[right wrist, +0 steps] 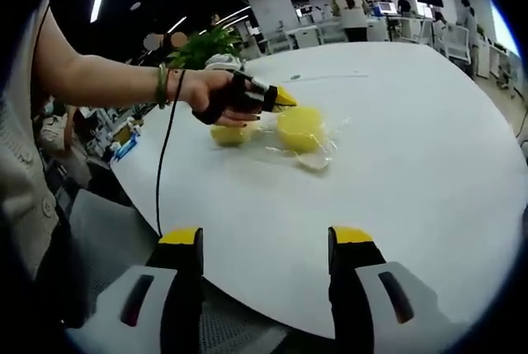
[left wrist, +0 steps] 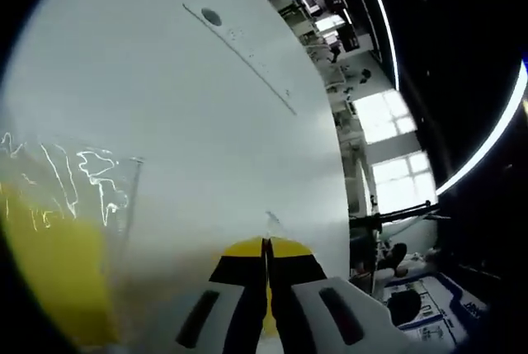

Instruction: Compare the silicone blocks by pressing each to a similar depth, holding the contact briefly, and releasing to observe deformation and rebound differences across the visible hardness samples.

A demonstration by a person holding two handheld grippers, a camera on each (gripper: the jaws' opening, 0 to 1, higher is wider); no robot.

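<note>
Smooth matt white table (right wrist: 429,139); glossy crinkled clear plastic wrap (right wrist: 318,152) over yellow blocks (right wrist: 299,129).

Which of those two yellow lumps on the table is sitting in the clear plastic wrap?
The larger, rounder yellow block, just ahead of the left tongs. The smaller block, under the person's hand, appears to lie outside the wrap.

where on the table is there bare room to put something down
The round white table is bare between the plastic-wrapped yellow silicone blocks and its near edge, and toward its far side. It is crowded where the left gripper, fingers shut, meets those blocks.
</note>
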